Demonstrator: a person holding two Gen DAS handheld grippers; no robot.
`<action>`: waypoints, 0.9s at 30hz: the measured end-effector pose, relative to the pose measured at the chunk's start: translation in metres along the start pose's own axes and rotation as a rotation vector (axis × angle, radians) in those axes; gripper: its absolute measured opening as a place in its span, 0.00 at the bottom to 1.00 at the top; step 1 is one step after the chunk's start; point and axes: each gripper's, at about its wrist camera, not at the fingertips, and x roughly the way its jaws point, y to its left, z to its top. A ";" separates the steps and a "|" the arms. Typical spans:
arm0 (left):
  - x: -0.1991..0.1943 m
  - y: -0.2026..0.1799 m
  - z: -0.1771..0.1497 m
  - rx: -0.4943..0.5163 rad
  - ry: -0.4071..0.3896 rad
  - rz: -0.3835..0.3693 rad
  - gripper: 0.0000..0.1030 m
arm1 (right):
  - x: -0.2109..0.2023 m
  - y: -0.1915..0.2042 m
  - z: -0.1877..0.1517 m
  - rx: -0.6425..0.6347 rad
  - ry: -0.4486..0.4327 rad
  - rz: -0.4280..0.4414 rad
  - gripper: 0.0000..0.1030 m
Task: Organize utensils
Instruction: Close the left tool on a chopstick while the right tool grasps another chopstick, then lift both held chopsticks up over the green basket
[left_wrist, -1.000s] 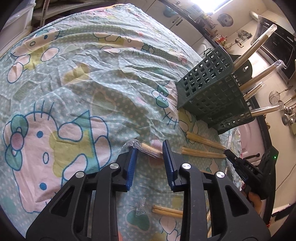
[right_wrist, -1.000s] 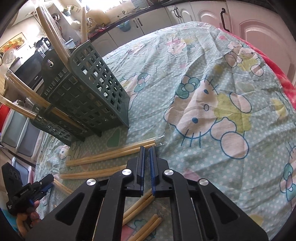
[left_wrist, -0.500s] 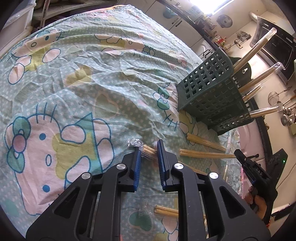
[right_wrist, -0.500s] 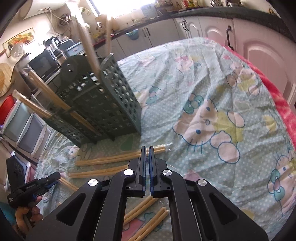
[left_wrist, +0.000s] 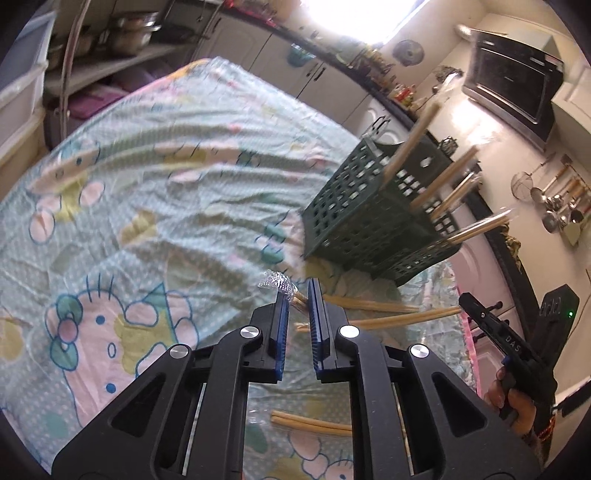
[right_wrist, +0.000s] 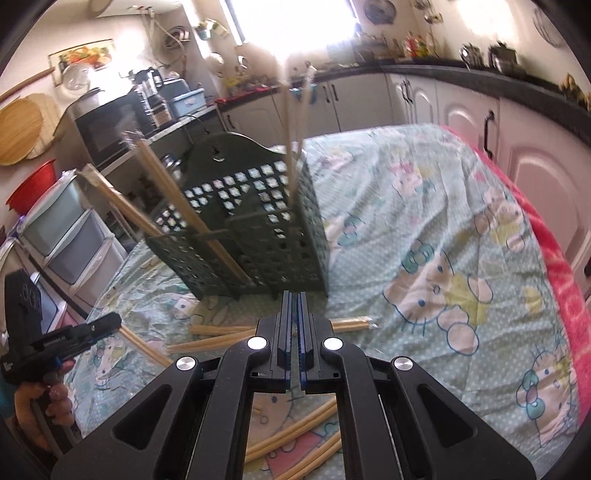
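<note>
Left tool (left_wrist: 300, 295) jaws closing on wrapped chopstick pair (left_wrist: 295, 298), now lifted off table (left_wrist: 166, 206), right tool (right_wrist: 294, 306) pressed together, empty, also risen; next stop green basket (left_wrist: 354, 210).

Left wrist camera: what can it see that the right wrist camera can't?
Only the left wrist view shows the left gripper closing on a wrapped pair of chopsticks, its crinkly wrapper tip poking out. Only the right wrist view shows the right gripper, shut with nothing seen between its jaws. Both show the green basket holding chopsticks and loose pairs on the cartoon cloth.
</note>
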 end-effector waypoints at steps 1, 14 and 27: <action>-0.003 -0.004 0.001 0.011 -0.009 -0.005 0.06 | -0.003 0.003 0.001 -0.012 -0.012 0.007 0.03; -0.032 -0.049 0.004 0.133 -0.077 -0.068 0.04 | -0.032 0.039 0.009 -0.148 -0.107 0.065 0.03; -0.048 -0.078 0.008 0.201 -0.115 -0.119 0.03 | -0.056 0.060 0.016 -0.202 -0.161 0.120 0.03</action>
